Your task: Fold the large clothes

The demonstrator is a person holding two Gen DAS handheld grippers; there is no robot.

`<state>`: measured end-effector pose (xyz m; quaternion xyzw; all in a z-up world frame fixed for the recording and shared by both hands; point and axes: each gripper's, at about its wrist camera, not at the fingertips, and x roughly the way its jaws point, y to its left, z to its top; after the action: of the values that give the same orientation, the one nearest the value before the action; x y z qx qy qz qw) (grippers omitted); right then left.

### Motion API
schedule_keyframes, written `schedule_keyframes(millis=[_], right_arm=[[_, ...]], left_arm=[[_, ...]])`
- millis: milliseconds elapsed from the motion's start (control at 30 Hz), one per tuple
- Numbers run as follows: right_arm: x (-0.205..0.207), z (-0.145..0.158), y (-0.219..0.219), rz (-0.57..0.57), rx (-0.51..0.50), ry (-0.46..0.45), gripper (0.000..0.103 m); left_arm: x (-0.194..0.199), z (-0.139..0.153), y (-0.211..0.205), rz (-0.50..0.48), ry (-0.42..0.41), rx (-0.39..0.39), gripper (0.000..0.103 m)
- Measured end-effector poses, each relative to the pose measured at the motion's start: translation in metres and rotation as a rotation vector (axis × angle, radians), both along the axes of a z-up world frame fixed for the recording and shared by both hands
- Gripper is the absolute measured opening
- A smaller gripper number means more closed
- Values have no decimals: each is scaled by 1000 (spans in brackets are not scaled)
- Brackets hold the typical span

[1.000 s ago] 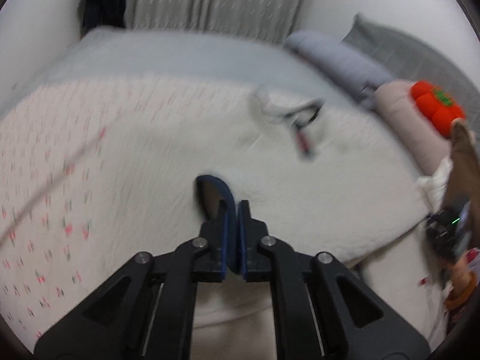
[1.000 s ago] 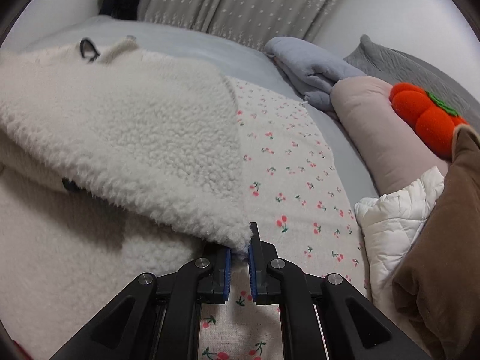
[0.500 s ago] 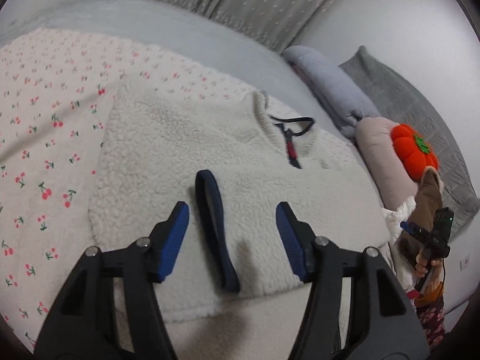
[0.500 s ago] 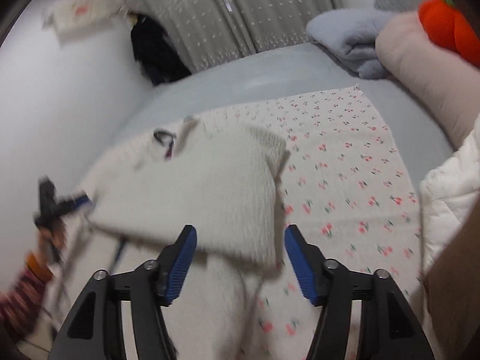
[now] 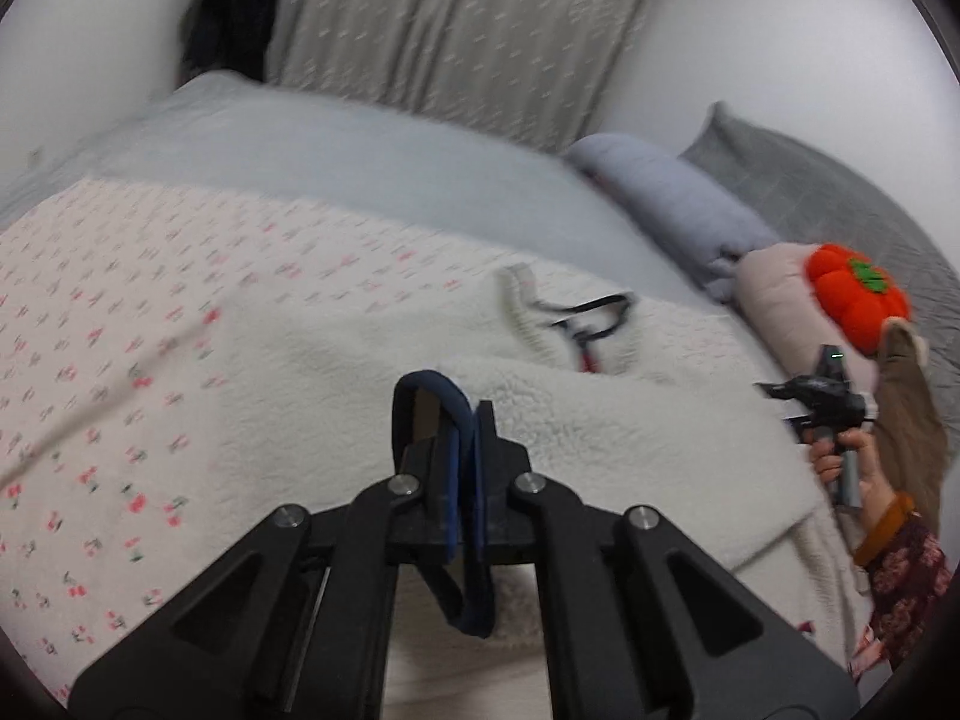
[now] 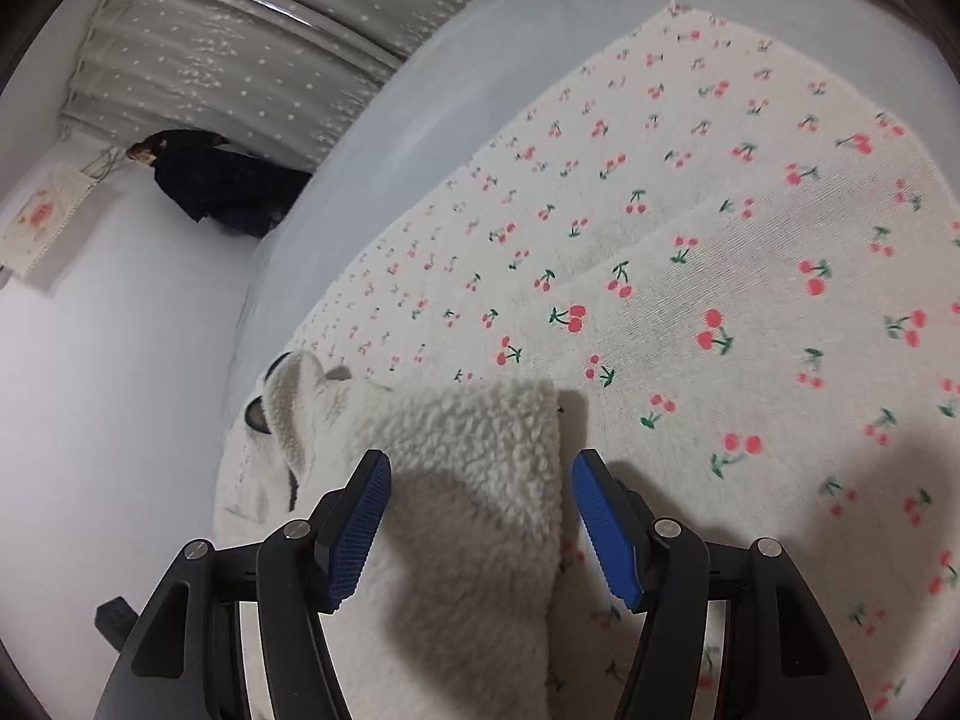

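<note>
Fleece sweater (image 5: 630, 438) — left hand-held gripper (image 5: 465, 456) clamps its navy cuff (image 5: 456, 414); right hand-held gripper (image 6: 480, 525) spread wide — holding nothing

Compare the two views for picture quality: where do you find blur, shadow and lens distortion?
Left wrist view: the cherry-print sheet is smeared by motion blur, while the left gripper, shut on the navy cuff, looks sharper. Right wrist view: sharp cherries; the open right gripper casts a dark shadow on the fleece jacket. Both views: round fisheye frame, dark corners, bent edges.
</note>
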<state>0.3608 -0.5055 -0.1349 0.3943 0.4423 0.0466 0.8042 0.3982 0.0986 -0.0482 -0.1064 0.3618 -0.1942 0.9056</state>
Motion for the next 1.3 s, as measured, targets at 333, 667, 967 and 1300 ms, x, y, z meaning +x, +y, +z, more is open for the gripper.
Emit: schedule_keyframes(millis=[333, 667, 967, 1300], right_arm=[[-11, 31, 17, -32, -249, -147, 12], [-41, 49, 27, -6, -456, -106, 28], [-109, 76, 105, 224, -630, -193, 28], [-114, 56, 124, 258, -729, -37, 37]], left_arm=[[-4, -30, 1, 16, -25, 56, 5], [-5, -29, -5, 41, 3, 233, 14], [-30, -27, -27, -65, 6, 193, 26], [-56, -18, -24, -20, 62, 211, 64]])
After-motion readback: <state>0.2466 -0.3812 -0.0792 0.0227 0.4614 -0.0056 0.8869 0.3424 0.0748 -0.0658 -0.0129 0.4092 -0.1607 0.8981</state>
